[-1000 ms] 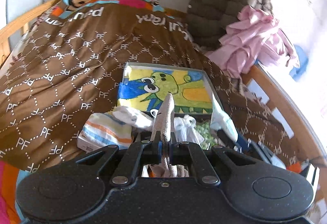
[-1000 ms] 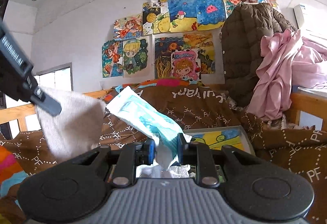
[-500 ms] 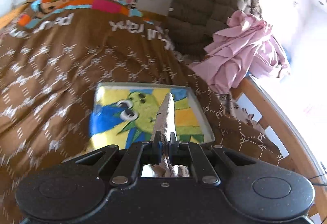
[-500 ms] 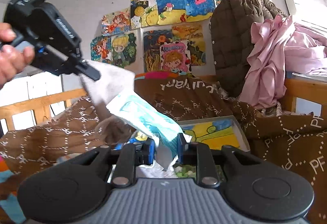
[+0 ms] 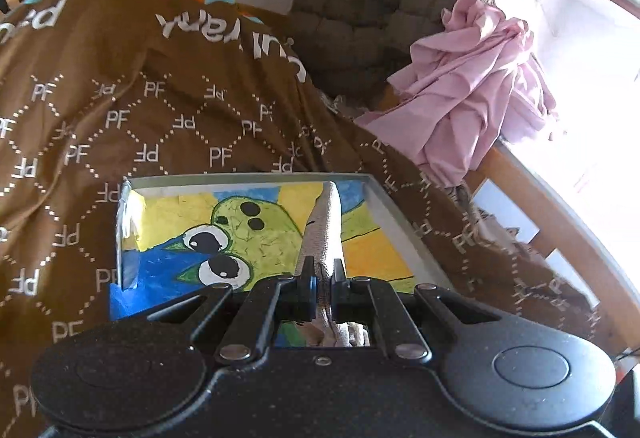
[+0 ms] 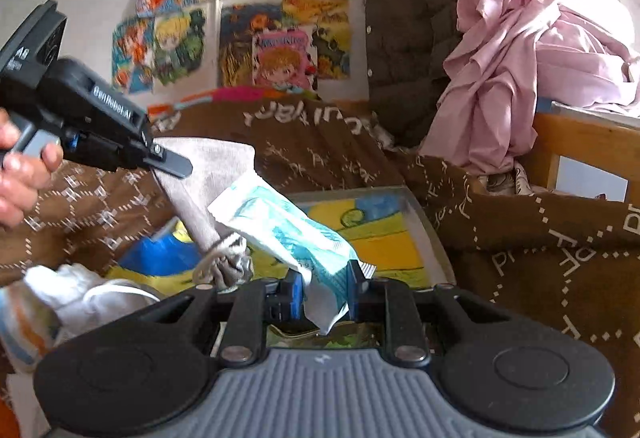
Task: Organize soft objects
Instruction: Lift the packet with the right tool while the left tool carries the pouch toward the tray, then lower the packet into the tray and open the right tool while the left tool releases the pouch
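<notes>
My left gripper (image 5: pixel 323 278) is shut on a beige knitted cloth (image 5: pixel 326 234) that sticks up edge-on above a shallow grey tray (image 5: pixel 248 180) lined with a green dinosaur painting. Seen from the right wrist, the left gripper (image 6: pixel 168 162) is held by a hand (image 6: pixel 20 174), and the beige cloth (image 6: pixel 200 178) hangs from it down to the tray's (image 6: pixel 428 226) left part. My right gripper (image 6: pixel 323 286) is shut on a white and teal soft packet (image 6: pixel 280 230), which slants up to the left over the tray's near edge.
The tray lies on a brown patterned blanket (image 5: pixel 160 118) on a wooden-railed bed (image 6: pixel 580 142). White striped socks (image 6: pixel 60 294) lie bunched by the tray's near left corner. A brown quilted coat (image 6: pixel 412 30) and pink cloth (image 6: pixel 512 78) are piled at the back right.
My left gripper has carried the beige cloth forward and right, over the tray, and the cloth now hangs lower toward it. My right gripper has kept its hold on the packet and barely shifted.
</notes>
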A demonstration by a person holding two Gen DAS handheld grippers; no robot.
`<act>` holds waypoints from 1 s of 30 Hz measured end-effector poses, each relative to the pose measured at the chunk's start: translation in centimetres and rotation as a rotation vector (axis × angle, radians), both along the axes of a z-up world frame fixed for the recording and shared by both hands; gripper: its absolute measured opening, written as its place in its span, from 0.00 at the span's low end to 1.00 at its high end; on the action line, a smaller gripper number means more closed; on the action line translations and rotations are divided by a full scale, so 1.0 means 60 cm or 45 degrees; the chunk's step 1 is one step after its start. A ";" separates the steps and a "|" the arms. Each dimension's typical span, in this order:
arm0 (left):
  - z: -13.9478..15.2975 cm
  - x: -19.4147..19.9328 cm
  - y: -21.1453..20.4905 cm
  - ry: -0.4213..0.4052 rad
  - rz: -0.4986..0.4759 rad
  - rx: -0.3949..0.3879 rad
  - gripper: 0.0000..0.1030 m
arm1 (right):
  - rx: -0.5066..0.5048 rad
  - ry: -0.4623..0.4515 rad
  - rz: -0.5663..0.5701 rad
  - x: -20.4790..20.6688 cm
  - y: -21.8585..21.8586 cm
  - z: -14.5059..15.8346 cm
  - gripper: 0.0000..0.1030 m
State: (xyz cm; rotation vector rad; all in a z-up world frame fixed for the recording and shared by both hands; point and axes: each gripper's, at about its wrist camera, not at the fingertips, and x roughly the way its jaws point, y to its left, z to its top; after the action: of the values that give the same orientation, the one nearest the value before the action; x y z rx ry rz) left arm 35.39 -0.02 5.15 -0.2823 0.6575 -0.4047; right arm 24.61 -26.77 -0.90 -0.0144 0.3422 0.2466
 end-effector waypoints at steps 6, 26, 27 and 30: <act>-0.057 0.015 0.030 -0.039 0.013 -0.025 0.06 | 0.080 0.102 -0.026 0.051 0.021 0.018 0.23; -0.118 0.038 0.070 0.242 0.214 0.128 0.08 | -0.294 0.469 0.100 0.199 0.111 0.001 0.24; -0.120 0.038 0.067 0.247 0.209 0.130 0.10 | -0.303 0.477 0.097 0.200 0.113 -0.001 0.25; -0.122 0.031 0.058 0.241 0.194 0.180 0.13 | -0.306 0.492 0.082 0.202 0.116 -0.005 0.31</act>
State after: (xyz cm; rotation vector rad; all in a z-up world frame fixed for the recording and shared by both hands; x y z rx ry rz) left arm 37.26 3.46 -2.17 -0.2363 0.8403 -0.1854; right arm 36.75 -19.79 -1.18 -0.2175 0.7553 0.2707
